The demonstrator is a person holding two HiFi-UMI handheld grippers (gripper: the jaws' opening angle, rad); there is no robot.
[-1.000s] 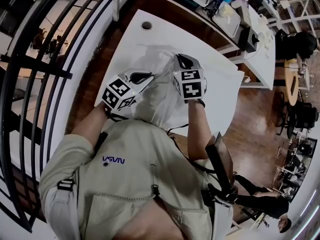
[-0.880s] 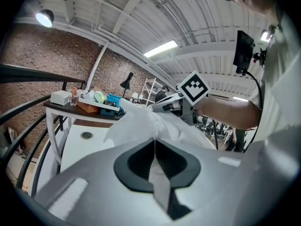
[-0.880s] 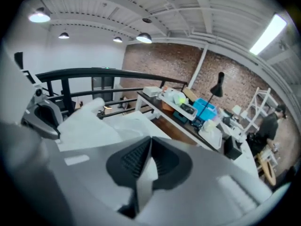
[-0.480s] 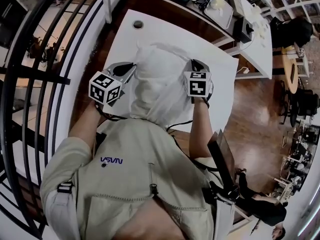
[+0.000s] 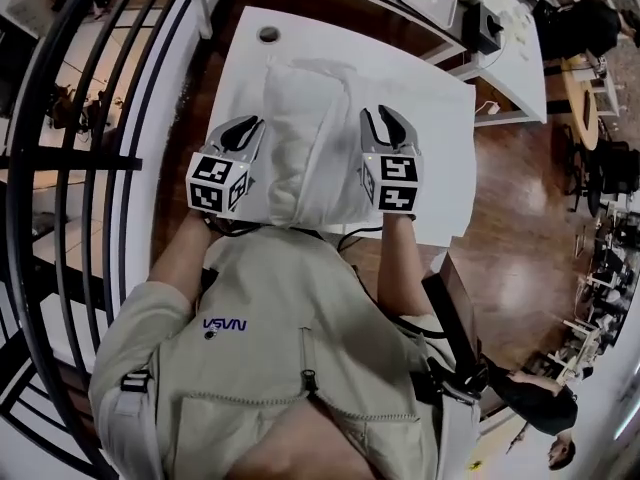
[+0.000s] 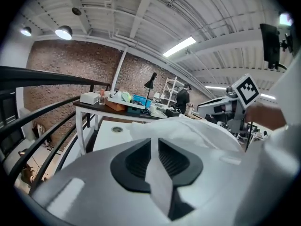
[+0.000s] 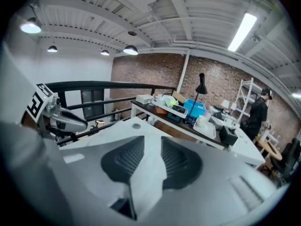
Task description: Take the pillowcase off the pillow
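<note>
In the head view the pillowcase (image 5: 305, 138), still full, lies lengthwise on the white worktop (image 5: 435, 158). Its near end reaches the worktop's near edge, at the person's chest. The left hand-held gripper (image 5: 250, 125) is at its left side, close to the worktop's left edge, with a black railing (image 5: 100, 158) beyond. The right hand-held gripper (image 5: 385, 118) is at its right side, and bare worktop stays free further right.

In the left gripper view the left hand-held gripper (image 6: 154, 147) has a narrow gap. Its jaws have just been opening, and a strip of pillowcase (image 6: 160, 187) lies between them.

In the right gripper view the right hand-held gripper (image 7: 153, 147) stands wider. Its jaws have also just been opening, with a fold of pillowcase (image 7: 146, 178) loose between them.
</note>
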